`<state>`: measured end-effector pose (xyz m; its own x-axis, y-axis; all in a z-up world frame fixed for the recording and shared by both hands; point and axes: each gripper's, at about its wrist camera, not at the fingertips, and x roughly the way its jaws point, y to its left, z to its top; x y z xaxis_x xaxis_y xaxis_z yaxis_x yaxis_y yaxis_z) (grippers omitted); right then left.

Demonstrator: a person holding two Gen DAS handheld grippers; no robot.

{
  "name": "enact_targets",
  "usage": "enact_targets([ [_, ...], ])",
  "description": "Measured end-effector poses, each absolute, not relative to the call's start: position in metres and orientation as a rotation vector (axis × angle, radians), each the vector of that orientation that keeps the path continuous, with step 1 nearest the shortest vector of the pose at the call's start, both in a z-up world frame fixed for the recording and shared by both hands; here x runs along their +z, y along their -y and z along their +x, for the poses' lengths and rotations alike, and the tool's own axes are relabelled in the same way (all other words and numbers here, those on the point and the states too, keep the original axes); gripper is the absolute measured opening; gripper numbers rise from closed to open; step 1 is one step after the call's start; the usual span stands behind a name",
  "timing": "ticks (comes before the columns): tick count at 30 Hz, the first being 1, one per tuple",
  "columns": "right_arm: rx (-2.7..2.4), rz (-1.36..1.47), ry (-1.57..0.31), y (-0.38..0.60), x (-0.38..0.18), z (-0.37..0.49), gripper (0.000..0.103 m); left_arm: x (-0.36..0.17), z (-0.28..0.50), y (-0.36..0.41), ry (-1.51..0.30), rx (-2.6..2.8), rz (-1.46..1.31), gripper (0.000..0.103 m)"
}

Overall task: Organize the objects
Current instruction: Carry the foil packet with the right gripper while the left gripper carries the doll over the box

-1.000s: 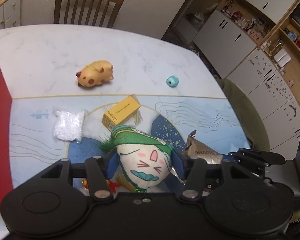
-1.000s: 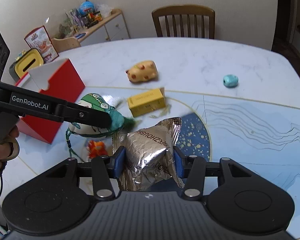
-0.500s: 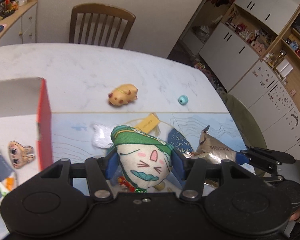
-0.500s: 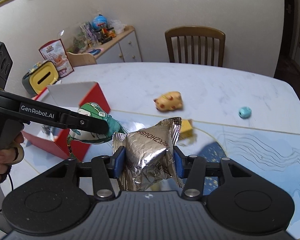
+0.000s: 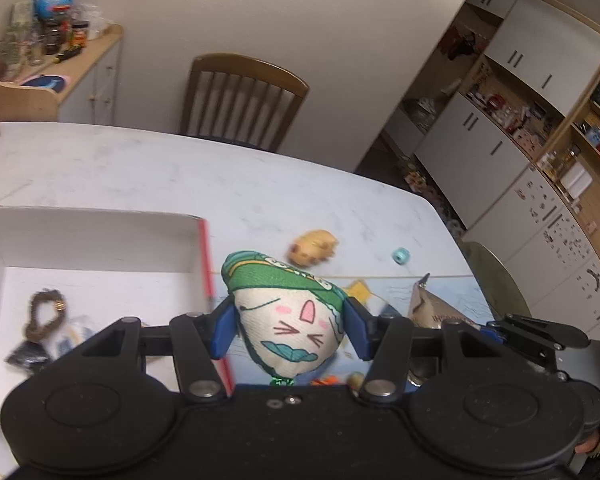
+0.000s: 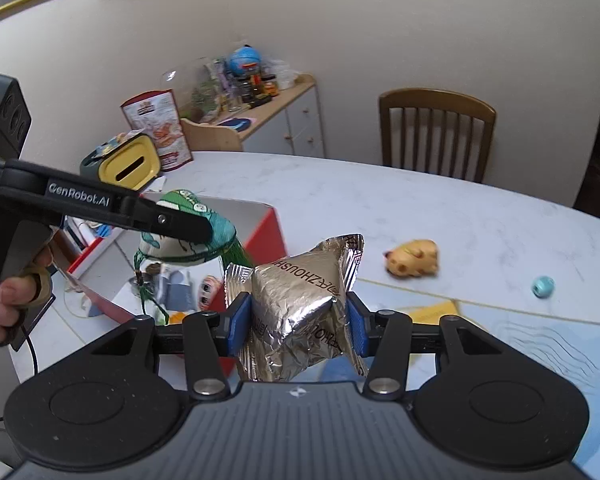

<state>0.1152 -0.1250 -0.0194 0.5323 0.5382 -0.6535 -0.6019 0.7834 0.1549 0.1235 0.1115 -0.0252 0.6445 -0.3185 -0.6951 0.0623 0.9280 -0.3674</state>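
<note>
Left gripper (image 5: 290, 330) pinched soft plush toy (image 5: 288, 312) mid-body between jaws. Right gripper (image 6: 296, 326) squeezed crinkly foil packet (image 6: 300, 304); looked light, crushable

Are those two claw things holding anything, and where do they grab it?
Left gripper pinches the plush toy across its lower sides; right gripper pinches the foil packet across its middle.

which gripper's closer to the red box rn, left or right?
Left. The left gripper, clamping the plush pouch, is over the red box; the right gripper, holding the foil packet, is beside it.
</note>
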Motion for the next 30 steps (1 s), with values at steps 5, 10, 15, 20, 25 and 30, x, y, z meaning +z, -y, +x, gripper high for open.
enact_targets([
  [5, 0.692, -0.112, -0.74, 0.093, -0.018, 0.115, 0.049, -0.021, 0.122, -0.145, -0.839, -0.193, -0.332, 0.055],
  [10, 0.707, -0.102, -0.747, 0.058, -0.021, 0.12, 0.049, -0.023, 0.125, -0.174, -0.834, -0.149, -0.326, 0.055],
  [15, 0.738, -0.113, -0.763, 0.01, -0.033, 0.127, 0.049, -0.029, 0.132, -0.203, -0.84, -0.106, -0.315, 0.055],
  [20, 0.75, -0.129, -0.786, -0.034, -0.056, 0.131, 0.049, -0.036, 0.142, -0.229, -0.851, -0.067, -0.301, 0.055],
  [25, 0.729, -0.164, -0.813, -0.063, -0.08, 0.137, 0.049, -0.039, 0.151, -0.253, -0.849, -0.034, -0.317, 0.055],
  [30, 0.719, -0.204, -0.83, -0.086, -0.096, 0.147, 0.049, -0.054, 0.166, -0.264, -0.88, -0.024, -0.313, 0.055],
])
